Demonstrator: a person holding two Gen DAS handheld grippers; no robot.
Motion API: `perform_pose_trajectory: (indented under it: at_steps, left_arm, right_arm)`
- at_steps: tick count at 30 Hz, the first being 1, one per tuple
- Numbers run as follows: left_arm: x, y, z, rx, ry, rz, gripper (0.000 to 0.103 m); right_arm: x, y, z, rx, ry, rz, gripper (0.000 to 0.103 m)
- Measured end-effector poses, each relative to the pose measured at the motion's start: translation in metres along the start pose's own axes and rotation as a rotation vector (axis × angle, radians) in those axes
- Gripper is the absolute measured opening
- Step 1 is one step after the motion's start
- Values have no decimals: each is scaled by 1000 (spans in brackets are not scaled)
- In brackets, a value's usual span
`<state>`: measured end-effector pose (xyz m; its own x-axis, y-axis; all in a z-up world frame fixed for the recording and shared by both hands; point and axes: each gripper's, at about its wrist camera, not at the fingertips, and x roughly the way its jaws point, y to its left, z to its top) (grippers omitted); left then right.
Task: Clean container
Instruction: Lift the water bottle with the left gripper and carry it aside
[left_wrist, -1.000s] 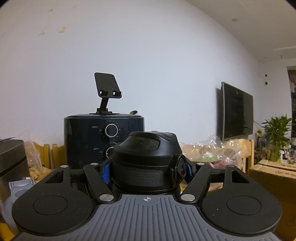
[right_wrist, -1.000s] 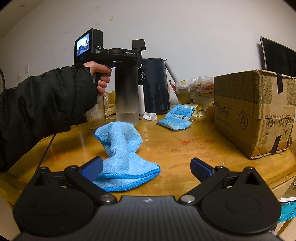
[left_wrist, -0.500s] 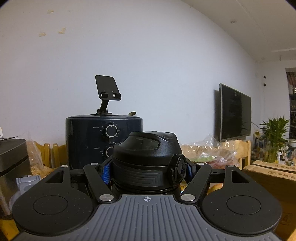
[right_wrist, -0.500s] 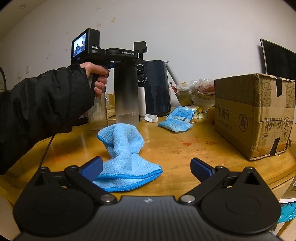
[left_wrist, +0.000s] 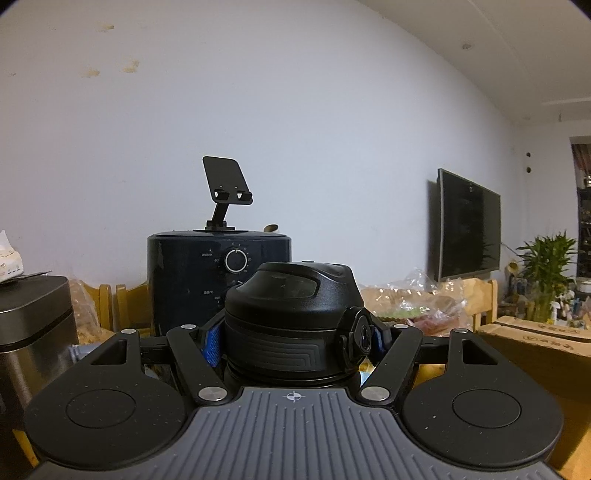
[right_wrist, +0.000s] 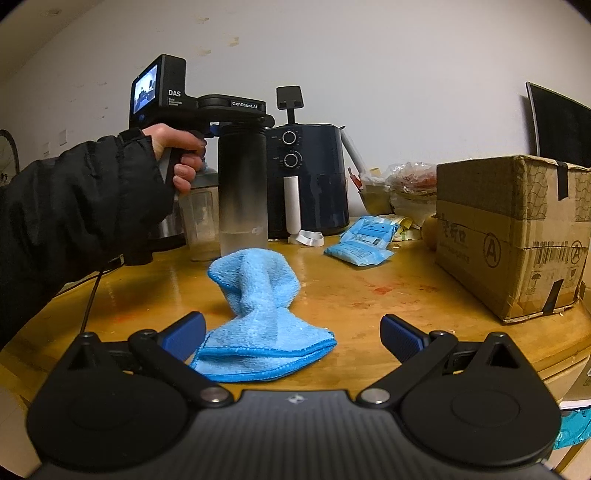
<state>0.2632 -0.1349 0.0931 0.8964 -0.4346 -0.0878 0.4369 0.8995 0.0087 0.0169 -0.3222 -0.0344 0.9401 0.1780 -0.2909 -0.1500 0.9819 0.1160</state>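
Observation:
A tall bottle (right_wrist: 242, 192), dark at the top and frosted clear at the bottom, hangs upright in the left gripper (right_wrist: 236, 123). The left jaws are shut on it just under its black cap (left_wrist: 291, 314), which fills the middle of the left wrist view between the blue pads (left_wrist: 212, 341). The bottle's base is close to the wooden table (right_wrist: 388, 306), just behind a crumpled blue cloth (right_wrist: 262, 314). My right gripper (right_wrist: 293, 326) hovers low over the near end of the cloth, open and holding nothing. A hand in a black sleeve (right_wrist: 74, 206) carries the left gripper.
A dark air fryer (right_wrist: 308, 181) with a phone stand on top is behind the bottle. A clear plastic cup (right_wrist: 201, 225) stands to the bottle's left. Blue packets (right_wrist: 364, 240) lie mid-table, and a cardboard box (right_wrist: 513, 236) fills the right side.
In the right wrist view the left gripper and the bottle have shifted a little to the left. The right gripper and the cloth have stayed put.

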Motion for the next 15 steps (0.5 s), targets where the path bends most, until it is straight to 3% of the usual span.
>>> perform_pose_trajectory:
  at_steps: [15]
  left_arm:
    - [-32, 8, 0, -2, -6, 16, 69]
  right_arm:
    - [-10, 12, -1, -17, -4, 26, 103]
